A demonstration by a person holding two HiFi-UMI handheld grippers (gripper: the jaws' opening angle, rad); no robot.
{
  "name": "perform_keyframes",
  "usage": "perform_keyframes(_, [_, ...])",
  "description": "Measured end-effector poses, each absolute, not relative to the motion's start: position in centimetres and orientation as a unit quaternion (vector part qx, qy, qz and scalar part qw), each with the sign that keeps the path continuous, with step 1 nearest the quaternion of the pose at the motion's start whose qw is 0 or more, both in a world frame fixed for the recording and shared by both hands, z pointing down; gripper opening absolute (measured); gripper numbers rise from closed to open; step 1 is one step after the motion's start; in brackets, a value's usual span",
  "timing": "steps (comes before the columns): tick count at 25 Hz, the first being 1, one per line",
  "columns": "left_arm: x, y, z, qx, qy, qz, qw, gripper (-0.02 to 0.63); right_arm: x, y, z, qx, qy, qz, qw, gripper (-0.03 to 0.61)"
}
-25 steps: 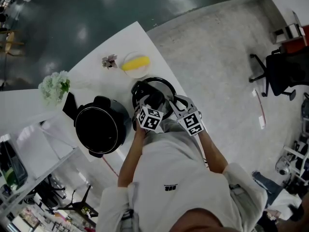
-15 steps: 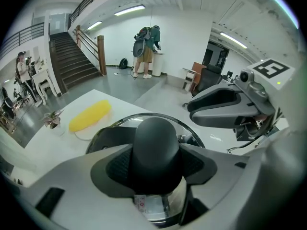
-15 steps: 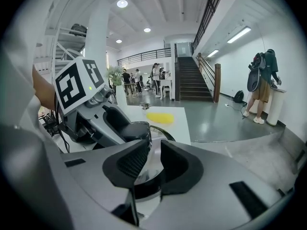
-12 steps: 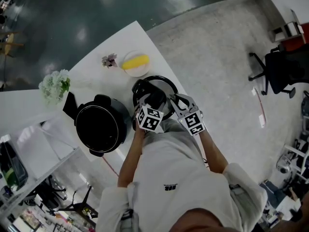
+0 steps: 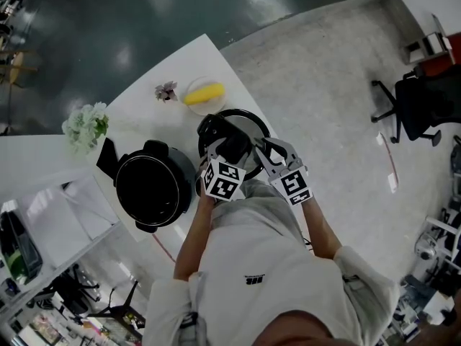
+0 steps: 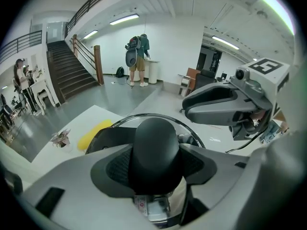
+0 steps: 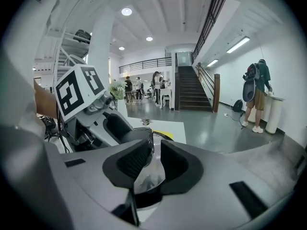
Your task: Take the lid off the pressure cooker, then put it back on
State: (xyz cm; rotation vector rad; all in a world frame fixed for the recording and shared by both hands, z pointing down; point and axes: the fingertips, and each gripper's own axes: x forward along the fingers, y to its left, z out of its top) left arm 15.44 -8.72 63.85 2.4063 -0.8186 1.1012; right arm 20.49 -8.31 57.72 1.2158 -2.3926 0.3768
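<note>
The lid of the pressure cooker is held between both tools, above the near edge of the white table and just in front of the person's chest; it is off the pot, which stands open and dark inside just to the lid's left, the two apart. The left tool is clamped on the lid's round black knob, one ribbed pad pressing each side of it, the jaws at a middling width around it; the shiny rim curves behind the knob. The right tool comes in from the other side, its jaws narrow and closed on the lid's polished metal edge, with a black part of the lid just below the pads.

Beyond the lid a small plate carries a long yellow piece; a small flower stands just beside the plate, and a bunch of white flowers sits farther left. An office chair stands well apart on the grey floor. In the left gripper view a staircase rises at the back, and a person with a backpack stands by the far wall.
</note>
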Motion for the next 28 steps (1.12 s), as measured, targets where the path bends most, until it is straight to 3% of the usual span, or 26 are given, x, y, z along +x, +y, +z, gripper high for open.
perform_keyframes(28, [9.5, -8.8, 48.0, 0.875, -0.306, 0.342, 0.151, 0.285, 14.1, -9.1, 43.3, 0.375, -0.911, -0.008, 0.170, 0.089])
